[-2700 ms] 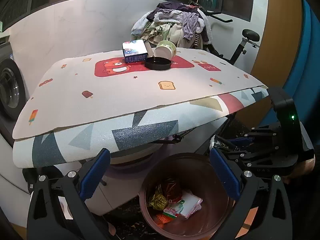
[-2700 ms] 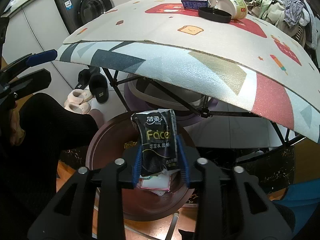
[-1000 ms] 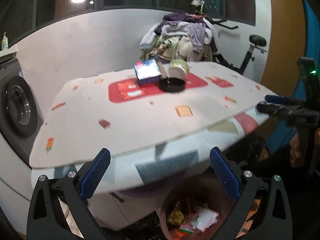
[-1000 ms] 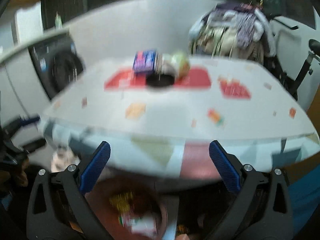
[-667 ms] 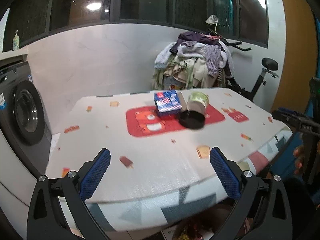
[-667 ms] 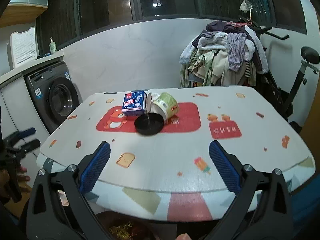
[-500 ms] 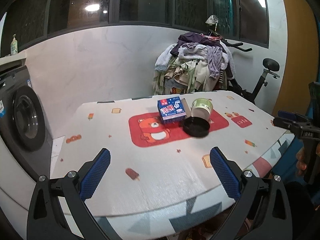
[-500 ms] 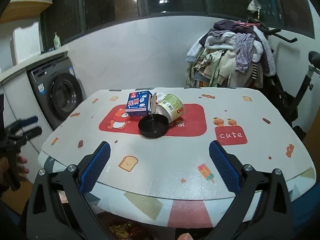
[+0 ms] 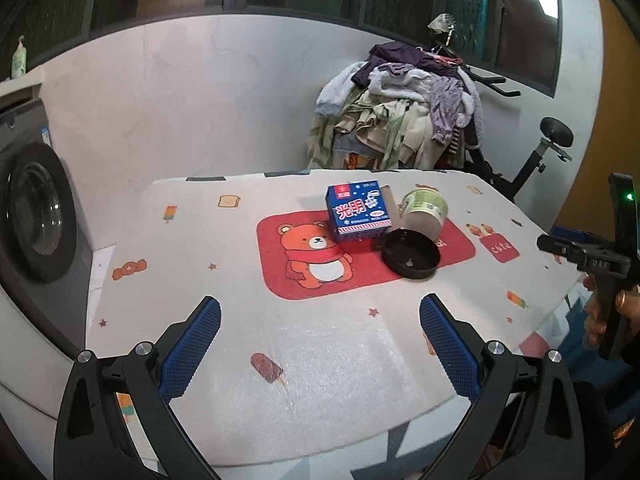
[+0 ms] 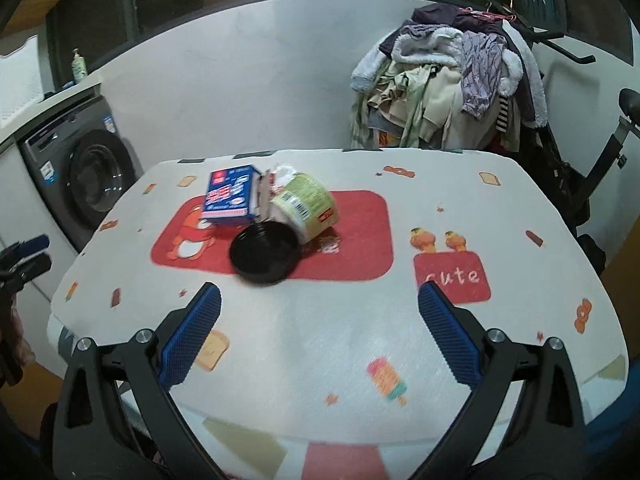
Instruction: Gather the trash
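Observation:
A blue carton (image 9: 358,212) (image 10: 230,196), a tipped green-and-white cup (image 9: 425,213) (image 10: 306,208) and a black round lid (image 9: 410,253) (image 10: 264,254) lie together on the red bear patch of the patterned table cover (image 9: 328,344) (image 10: 320,328). My left gripper (image 9: 318,346) is open and empty over the near part of the table. My right gripper (image 10: 318,340) is open and empty, also over the near part; it shows at the right edge of the left wrist view (image 9: 576,246). The left gripper shows at the left edge of the right wrist view (image 10: 24,256).
A washing machine (image 9: 32,216) (image 10: 88,184) stands left of the table. A heap of clothes (image 9: 404,120) (image 10: 452,80) hangs on an exercise bike (image 9: 548,148) behind the table at right. A white wall runs behind.
My right gripper let go of the black tissue pack over the brown bin and stands open. Both grippers rose from under the table edge to above the tabletop; the bin has left view.

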A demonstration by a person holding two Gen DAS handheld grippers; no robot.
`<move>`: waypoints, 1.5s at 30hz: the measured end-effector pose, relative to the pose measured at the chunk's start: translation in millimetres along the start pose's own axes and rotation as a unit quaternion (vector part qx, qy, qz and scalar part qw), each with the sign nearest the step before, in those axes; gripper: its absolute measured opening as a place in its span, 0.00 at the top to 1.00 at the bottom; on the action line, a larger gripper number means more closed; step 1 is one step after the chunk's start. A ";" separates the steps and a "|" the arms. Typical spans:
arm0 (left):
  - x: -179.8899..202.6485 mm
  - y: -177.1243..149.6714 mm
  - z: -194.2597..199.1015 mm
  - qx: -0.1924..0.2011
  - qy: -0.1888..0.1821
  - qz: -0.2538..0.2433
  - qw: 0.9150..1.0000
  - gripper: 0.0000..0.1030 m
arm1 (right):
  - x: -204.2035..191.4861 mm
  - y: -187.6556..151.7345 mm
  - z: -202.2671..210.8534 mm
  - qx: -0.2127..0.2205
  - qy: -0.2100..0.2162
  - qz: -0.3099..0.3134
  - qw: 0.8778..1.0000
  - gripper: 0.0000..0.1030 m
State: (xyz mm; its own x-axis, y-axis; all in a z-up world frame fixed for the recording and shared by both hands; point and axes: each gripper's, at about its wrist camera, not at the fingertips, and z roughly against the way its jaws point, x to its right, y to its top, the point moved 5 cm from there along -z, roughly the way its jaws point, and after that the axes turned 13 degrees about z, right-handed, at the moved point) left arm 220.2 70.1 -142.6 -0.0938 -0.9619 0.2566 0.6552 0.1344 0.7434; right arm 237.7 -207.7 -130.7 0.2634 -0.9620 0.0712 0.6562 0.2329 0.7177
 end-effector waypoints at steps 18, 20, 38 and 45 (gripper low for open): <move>3.2 30.1 -92.6 -0.044 -0.034 0.039 0.998 0.06 | 37.5 48.7 -171.1 -0.076 0.116 -0.257 0.956 0.05; 3.4 31.8 -100.7 -0.048 -0.037 0.043 0.997 0.06 | 34.8 49.6 -186.9 -0.089 0.126 -0.280 0.948 0.06; 49.4 61.7 -218.8 -0.124 -0.066 0.074 0.987 0.06 | 53.4 51.2 -157.7 -0.041 0.098 -0.223 0.969 0.21; 64.4 75.7 -263.0 -0.135 -0.014 0.090 0.987 0.06 | 75.7 35.8 -131.2 -0.013 0.074 -0.218 0.973 0.21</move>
State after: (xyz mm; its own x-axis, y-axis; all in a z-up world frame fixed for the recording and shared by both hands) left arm 460.9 -44.3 -232.2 0.0246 -0.9209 0.3890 0.8381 0.2311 0.4941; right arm 373.9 -253.5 -190.5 0.0527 -0.9399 -0.3375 0.7461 -0.1876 0.6389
